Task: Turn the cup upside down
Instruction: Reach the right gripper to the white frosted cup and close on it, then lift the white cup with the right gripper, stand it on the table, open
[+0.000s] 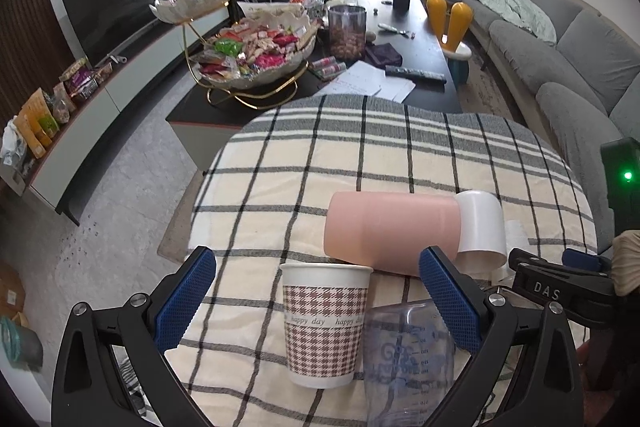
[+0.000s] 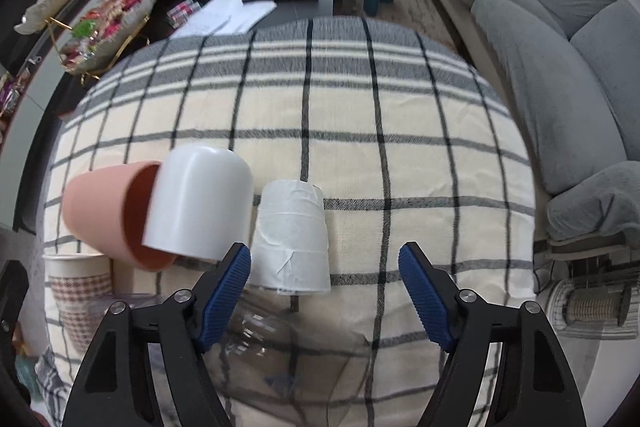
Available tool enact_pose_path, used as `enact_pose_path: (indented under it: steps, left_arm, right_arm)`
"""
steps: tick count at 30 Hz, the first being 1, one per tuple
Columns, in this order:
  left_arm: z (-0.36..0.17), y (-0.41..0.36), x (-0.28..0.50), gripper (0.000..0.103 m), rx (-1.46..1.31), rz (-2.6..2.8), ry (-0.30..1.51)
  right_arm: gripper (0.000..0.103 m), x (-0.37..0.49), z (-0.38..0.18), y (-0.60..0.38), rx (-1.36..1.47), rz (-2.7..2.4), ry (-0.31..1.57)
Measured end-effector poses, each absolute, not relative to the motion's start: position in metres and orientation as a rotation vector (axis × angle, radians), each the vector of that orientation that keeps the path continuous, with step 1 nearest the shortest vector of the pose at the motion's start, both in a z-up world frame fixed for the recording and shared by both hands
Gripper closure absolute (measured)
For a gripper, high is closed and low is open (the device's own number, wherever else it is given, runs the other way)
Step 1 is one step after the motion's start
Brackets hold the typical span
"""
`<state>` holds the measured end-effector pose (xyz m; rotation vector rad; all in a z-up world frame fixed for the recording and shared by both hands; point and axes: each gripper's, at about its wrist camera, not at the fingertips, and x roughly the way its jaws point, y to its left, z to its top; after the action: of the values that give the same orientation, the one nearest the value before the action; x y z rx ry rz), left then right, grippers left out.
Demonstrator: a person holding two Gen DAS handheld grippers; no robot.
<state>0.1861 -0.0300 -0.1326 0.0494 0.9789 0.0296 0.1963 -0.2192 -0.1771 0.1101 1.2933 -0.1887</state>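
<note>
A houndstooth paper cup (image 1: 326,323) reading "happy day" stands upright on the checked cloth, between the fingers of my open left gripper (image 1: 316,295); it also shows in the right wrist view (image 2: 78,291). A clear measuring cup (image 1: 408,359) stands right beside it and appears below my right gripper (image 2: 276,359). A pink cup (image 1: 388,231) lies on its side with a white cup (image 1: 482,223) at its mouth. A white paper cup (image 2: 292,239) stands upside down just ahead of my open, empty right gripper (image 2: 324,287).
The checked cloth (image 2: 400,155) covers a rounded table. Beyond it stands a dark coffee table (image 1: 424,43) with a snack stand (image 1: 256,59), a jar and papers. A grey sofa (image 1: 580,59) runs along the right, a TV cabinet (image 1: 96,107) on the left.
</note>
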Motion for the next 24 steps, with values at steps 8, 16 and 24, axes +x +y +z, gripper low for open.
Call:
enact_pose_path:
  steps: [8, 16, 24]
  left_arm:
    - [-0.140, -0.029, 0.193, 0.000, 0.043, 0.026, 0.991]
    - [-0.136, -0.027, 0.192, 0.000, 0.036, 0.018, 0.983]
    - [-0.109, -0.010, 0.164, 0.000, 0.033, 0.018, 0.942]
  right_arm:
    - [0.042, 0.210, -0.200, -0.219, 0.158, -0.150, 1.353]
    - [0.046, 0.206, -0.181, -0.221, 0.163, -0.157, 1.288]
    - [0.046, 0.169, -0.134, -0.221, 0.241, -0.178, 1.214]
